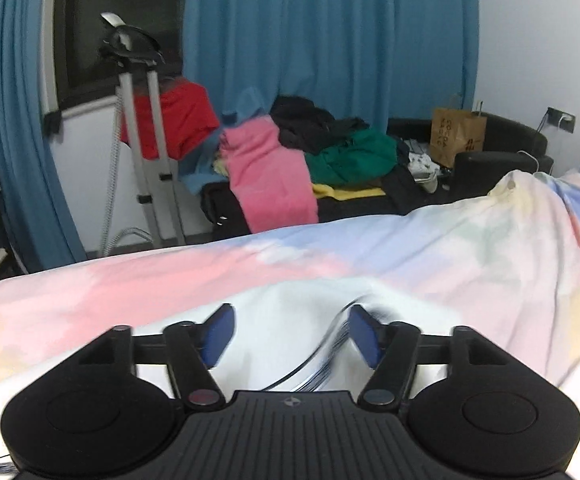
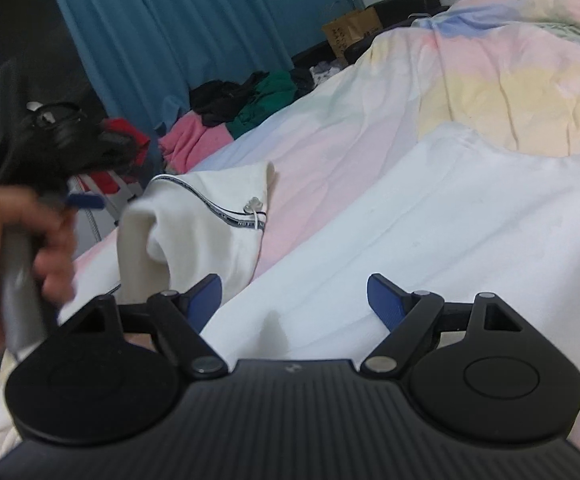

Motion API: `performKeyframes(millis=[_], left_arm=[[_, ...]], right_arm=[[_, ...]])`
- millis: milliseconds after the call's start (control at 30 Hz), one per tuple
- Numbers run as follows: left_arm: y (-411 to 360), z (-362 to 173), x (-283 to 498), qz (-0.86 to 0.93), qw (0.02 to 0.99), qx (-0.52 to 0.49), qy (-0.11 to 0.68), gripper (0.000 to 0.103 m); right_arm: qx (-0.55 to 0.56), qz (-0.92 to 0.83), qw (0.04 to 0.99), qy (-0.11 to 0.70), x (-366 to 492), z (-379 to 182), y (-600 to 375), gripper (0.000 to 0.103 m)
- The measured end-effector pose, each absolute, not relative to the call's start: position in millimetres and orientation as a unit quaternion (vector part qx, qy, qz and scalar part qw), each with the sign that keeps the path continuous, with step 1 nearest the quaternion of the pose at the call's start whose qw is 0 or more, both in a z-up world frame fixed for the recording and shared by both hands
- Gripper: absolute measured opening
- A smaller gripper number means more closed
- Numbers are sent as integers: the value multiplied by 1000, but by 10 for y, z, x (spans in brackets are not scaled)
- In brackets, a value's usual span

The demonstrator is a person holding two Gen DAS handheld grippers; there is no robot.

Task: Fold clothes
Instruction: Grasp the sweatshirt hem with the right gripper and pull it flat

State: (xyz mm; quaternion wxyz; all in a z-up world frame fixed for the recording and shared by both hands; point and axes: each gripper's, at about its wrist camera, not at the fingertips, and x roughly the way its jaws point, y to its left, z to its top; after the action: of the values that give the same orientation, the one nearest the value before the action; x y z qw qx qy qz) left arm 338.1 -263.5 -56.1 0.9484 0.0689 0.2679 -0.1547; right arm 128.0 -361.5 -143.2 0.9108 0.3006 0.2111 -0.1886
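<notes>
1. Left gripper: jaws apart, nothing clamped; a blurred white garment lies between and below them.
2. Right gripper: jaws wide apart, empty, over the garment spread on the bed cover.
3. Hand holding a gripper handle at left, beside a raised fold of the garment.
4. Clothes pile before blue curtains.

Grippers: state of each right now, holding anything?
Left gripper: jaws open, nothing gripped, over the white garment.
Right gripper: jaws open, empty, over the same garment.
</notes>
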Motion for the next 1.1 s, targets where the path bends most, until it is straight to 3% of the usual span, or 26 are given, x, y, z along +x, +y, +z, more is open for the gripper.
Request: performKeyframes(millis=[300, 500, 700, 867, 1100], left_arm=[[-950, -703, 1740, -44, 947, 9, 318, 75], [-413, -661, 985, -4, 956, -41, 291, 77], [-295, -582, 813, -24, 966, -78, 246, 80], [-266, -710, 855, -31, 963, -86, 255, 80], [49, -830, 1052, -29, 949, -147, 277, 80]], right_arm=[[301, -91, 926, 207, 1332, -1389, -3442, 82], [317, -27, 920, 231, 1349, -1422, -3302, 82], [380, 43, 890, 249, 1307, -1368, -3221, 82], [409, 59, 874, 256, 1301, -1344, -3120, 84], [462, 39, 844, 270, 2061, -1353, -3155, 84]])
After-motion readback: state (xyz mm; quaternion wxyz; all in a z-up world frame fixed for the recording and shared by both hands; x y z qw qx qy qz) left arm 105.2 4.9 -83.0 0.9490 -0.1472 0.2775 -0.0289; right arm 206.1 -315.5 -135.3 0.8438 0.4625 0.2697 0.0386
